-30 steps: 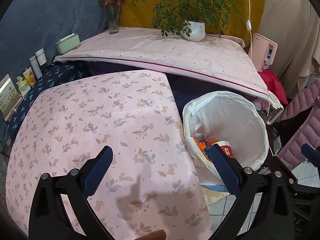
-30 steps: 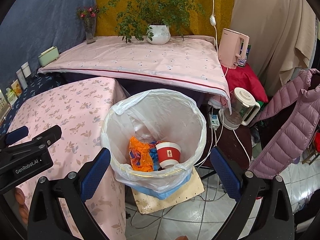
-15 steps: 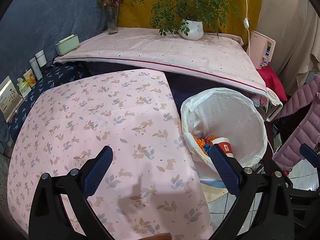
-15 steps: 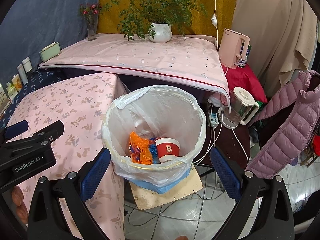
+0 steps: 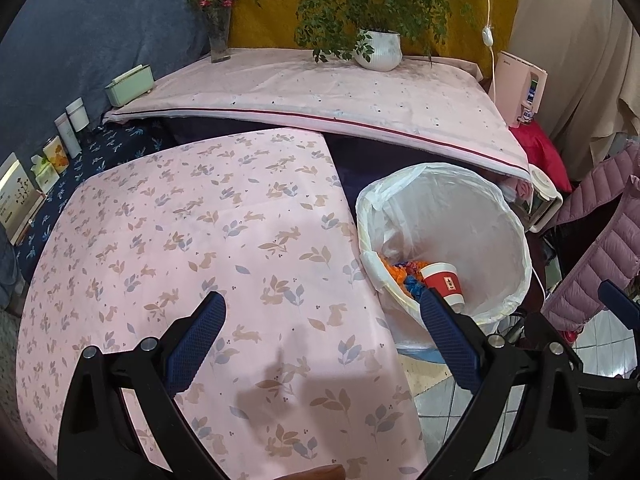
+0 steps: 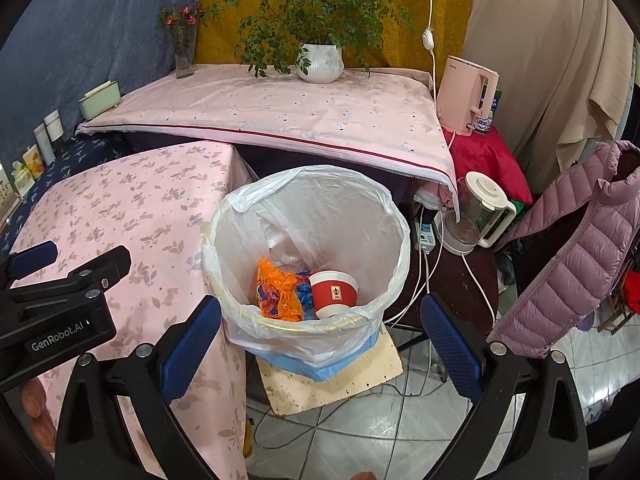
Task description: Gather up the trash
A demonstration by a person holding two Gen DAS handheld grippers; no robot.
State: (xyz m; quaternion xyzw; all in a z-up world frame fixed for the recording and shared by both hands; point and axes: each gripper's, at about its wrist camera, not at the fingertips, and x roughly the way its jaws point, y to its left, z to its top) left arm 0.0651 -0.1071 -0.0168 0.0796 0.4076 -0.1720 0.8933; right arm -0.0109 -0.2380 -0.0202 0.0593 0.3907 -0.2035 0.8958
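A bin lined with a white bag [image 6: 384, 208] [image 5: 516, 232] stands on the floor beside the pink leaf-print table [image 5: 180, 232] [image 6: 120, 200]. Inside lie a red paper cup [image 6: 334, 293] [image 5: 443, 283] and crumpled orange and blue wrappers [image 6: 278, 292] [image 5: 400, 272]. My left gripper [image 5: 322, 334] hangs open over the table's near right part, nothing between its fingers. My right gripper [image 6: 320, 334] is open and empty, held above the bin's near rim. The left gripper's body [image 6: 60, 312] shows at the left of the right wrist view.
A higher table with a pink cloth [image 6: 280, 108] carries a potted plant [image 6: 320, 60], a flower vase [image 6: 184, 52] and a green box [image 6: 100, 98]. Right of the bin are a kettle [image 6: 480, 208], power strip and cables [image 6: 426, 232], a pink appliance [image 6: 466, 94] and a purple jacket [image 6: 568, 248].
Both grippers have drawn slightly back and up from the bin, which sits a little lower in both views. Their jaws stay open and the trash in the bin has not moved.
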